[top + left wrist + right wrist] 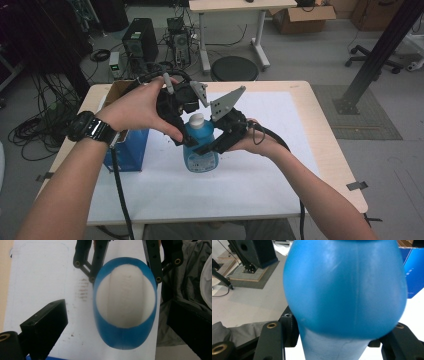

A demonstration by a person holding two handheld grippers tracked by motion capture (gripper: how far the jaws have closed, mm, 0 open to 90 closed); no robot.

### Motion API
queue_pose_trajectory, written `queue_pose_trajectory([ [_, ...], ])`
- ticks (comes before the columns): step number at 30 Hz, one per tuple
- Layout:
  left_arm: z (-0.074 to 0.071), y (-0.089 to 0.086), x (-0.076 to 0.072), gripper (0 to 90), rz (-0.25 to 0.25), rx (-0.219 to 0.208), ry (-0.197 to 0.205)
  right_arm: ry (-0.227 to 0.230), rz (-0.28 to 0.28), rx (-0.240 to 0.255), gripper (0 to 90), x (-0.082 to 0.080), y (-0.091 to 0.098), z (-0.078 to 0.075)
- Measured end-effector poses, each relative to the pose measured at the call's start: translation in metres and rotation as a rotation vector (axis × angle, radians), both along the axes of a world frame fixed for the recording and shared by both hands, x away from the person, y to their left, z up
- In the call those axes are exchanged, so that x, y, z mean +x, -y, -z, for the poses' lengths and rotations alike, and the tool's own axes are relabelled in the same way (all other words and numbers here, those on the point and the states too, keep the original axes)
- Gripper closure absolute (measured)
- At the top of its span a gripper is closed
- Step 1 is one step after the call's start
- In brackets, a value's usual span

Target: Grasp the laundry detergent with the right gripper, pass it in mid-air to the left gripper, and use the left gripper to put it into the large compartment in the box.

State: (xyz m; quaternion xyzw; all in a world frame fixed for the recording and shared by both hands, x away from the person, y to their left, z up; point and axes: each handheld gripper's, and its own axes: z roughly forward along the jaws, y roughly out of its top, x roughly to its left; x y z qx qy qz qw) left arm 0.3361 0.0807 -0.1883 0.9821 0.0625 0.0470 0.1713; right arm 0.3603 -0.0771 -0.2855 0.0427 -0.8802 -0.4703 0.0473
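You are working over a counter covered by a white sheet, with a blue box sitting at its left side, just beside your left wrist. Near the middle of the sheet a blue bottle with a white cap is standing upright, and both of your hands are meeting around it. Your left hand is reaching in from the left above the bottle, wearing a dark watch on the wrist, and is aiming the left gripper down at the top of the bottle. In the left gripper view you are looking straight down on the cap and the blue shoulder around it, with your own two black jaws standing spread wide on either side, apart from the bottle, so the left gripper is released. Farther off in that view the right gripper's jaws are pressing in on the bottle's two sides. Your right hand is coming in from the right, and the right gripper is clenched around the bottle's body. In the right gripper view the blue body is looming close, with the jaws touching it at each side near the bottom edge. A black cable is trailing from the left gripper along your left forearm.
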Motion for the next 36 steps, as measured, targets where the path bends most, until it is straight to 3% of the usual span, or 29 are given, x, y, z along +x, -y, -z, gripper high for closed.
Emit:
queue_pose_trajectory([
  [8,0.0071,0.0041,0.0013,6.3,0.004,-0.002,-0.013,0.008,-0.001,-0.001,43.2,-0.0018,0.0006,-0.0007],
  [16,0.0084,0.0072,0.0010,17.2,0.021,-0.001,-0.026,0.011,0.000,-0.008,43.2,-0.0030,0.0004,0.0002],
  [36,0.0091,0.0077,-0.0009,31.2,0.028,0.016,-0.055,0.019,-0.003,-0.019,43.2,-0.0052,-0.0026,0.0027],
])
